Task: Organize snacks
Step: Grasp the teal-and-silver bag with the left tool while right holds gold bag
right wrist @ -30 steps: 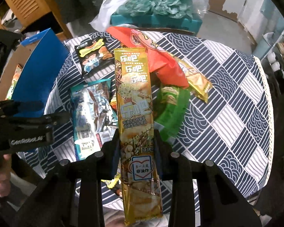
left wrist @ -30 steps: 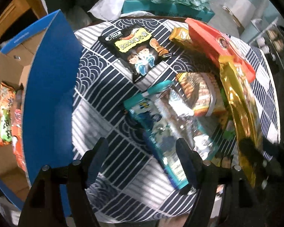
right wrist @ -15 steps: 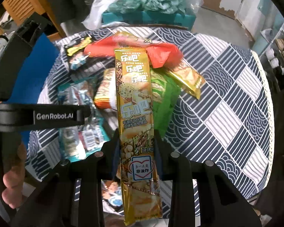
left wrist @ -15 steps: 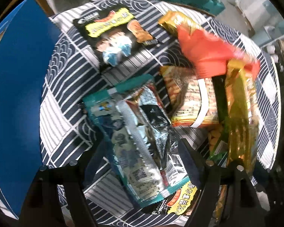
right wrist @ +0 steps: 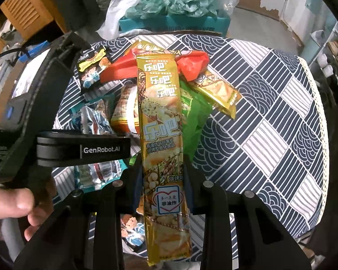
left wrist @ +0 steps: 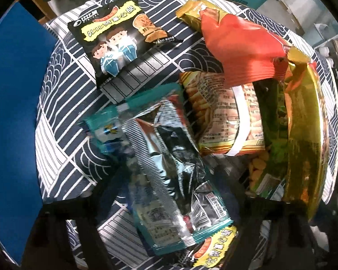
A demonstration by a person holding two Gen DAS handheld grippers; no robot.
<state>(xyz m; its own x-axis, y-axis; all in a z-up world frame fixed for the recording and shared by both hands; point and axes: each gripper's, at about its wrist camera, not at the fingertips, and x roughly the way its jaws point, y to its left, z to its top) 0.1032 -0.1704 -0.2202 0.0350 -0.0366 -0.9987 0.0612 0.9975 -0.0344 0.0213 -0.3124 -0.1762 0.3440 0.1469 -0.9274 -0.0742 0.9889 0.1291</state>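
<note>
Setting: a round table [right wrist: 281,117] under a navy and white patterned cloth, with a heap of snack packets near its middle.
Right gripper [right wrist: 163,180]: clamped on the lower part of a long gold packet [right wrist: 162,121], which points away from the person and hangs above the heap.
Left gripper [left wrist: 166,193]: spread wide, one dark finger on each side of a silver and teal packet [left wrist: 169,168] lying flat on the cloth; not gripping it.
Other snacks: a black cartoon packet [left wrist: 117,42] farther back, an orange packet [left wrist: 241,51] overlapping a tan printed packet [left wrist: 223,117].
Blue box [left wrist: 13,103]: its wall stands at the left table edge, the likely place for the snacks.
Doing it well: lower the left fingers to the cloth, close on the packet's middle only, and avoid catching the yellow-cornered packet [left wrist: 216,252] beneath it.
</note>
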